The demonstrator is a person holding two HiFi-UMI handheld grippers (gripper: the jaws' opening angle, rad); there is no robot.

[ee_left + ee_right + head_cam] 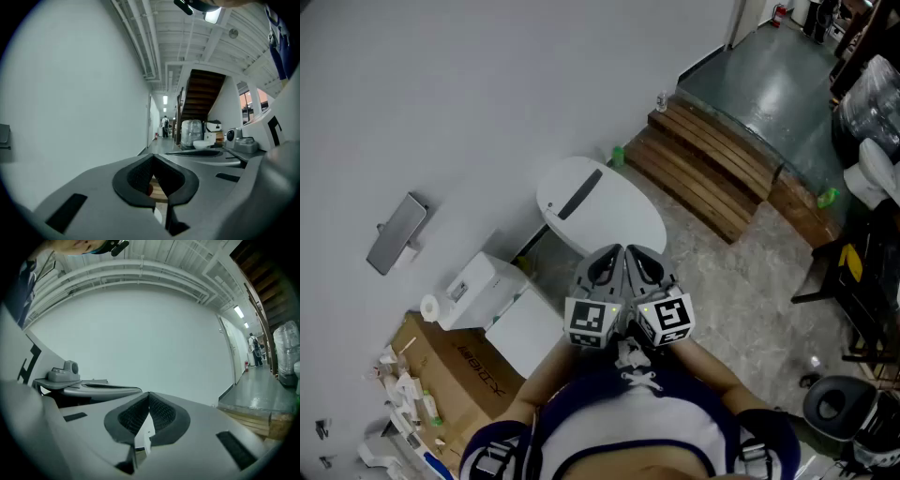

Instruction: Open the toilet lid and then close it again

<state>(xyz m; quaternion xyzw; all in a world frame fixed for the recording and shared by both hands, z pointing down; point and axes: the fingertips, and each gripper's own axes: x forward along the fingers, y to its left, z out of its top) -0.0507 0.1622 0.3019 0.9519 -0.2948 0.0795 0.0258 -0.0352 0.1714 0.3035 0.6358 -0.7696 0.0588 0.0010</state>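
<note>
Closed white toilet lid [598, 211] at the centre of the head view, near the wall [469, 103]. Left gripper [604, 264] and right gripper [645, 265] lie side by side just below it, each with jaws fully together, holding nothing.

The toilet lid [600, 208] lies flat on the toilet, close to the wall [441, 94]. The left gripper [607, 261] and the right gripper [643, 262] sit side by side, just in front of the person and over the near edge of the lid. Wooden steps [712, 164] lie on the floor behind the toilet and to its right. Two boxes [502, 309] stand left of the grippers. A paper roll [431, 307] sits just left of them, and a cardboard box [464, 361] lies on the floor in front of them. A bin [834, 405] stands far right.
</note>
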